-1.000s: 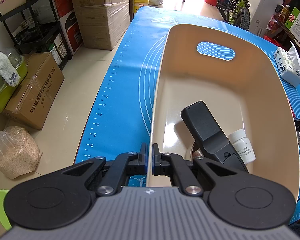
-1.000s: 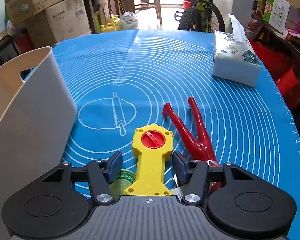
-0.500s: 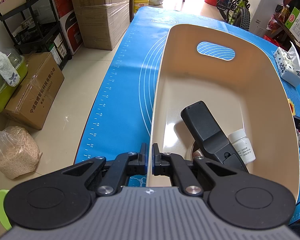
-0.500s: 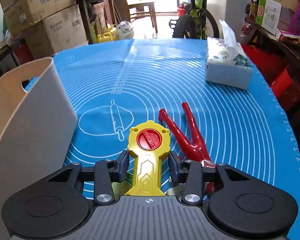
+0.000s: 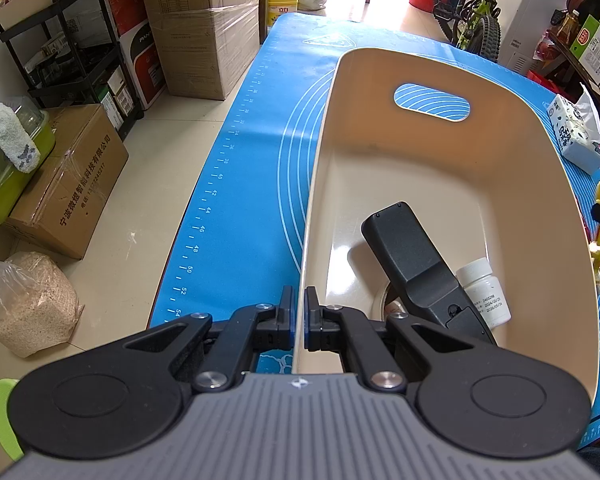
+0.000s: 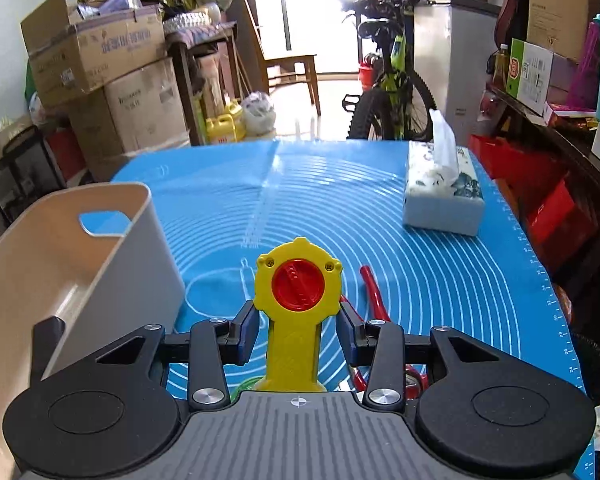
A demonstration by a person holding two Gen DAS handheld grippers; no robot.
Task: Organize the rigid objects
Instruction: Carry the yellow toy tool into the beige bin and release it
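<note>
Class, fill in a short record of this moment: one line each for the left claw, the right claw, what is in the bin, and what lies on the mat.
Left claw: shut on the beige bin near wall
Right claw: shut on the yellow toy tool
In bin: black remote, white bottle
On mat: red pliers, tissue box

Left wrist view looks down into the bin (image 5: 440, 168); right views it (image 6: 100, 272) alongside.

The blue silicone mat (image 5: 236, 184) carries white ruler numbers 40 to 54 along its edge. The small white plastic bottle (image 5: 485, 292) reads 2405298 and 2024/05/29.
</note>
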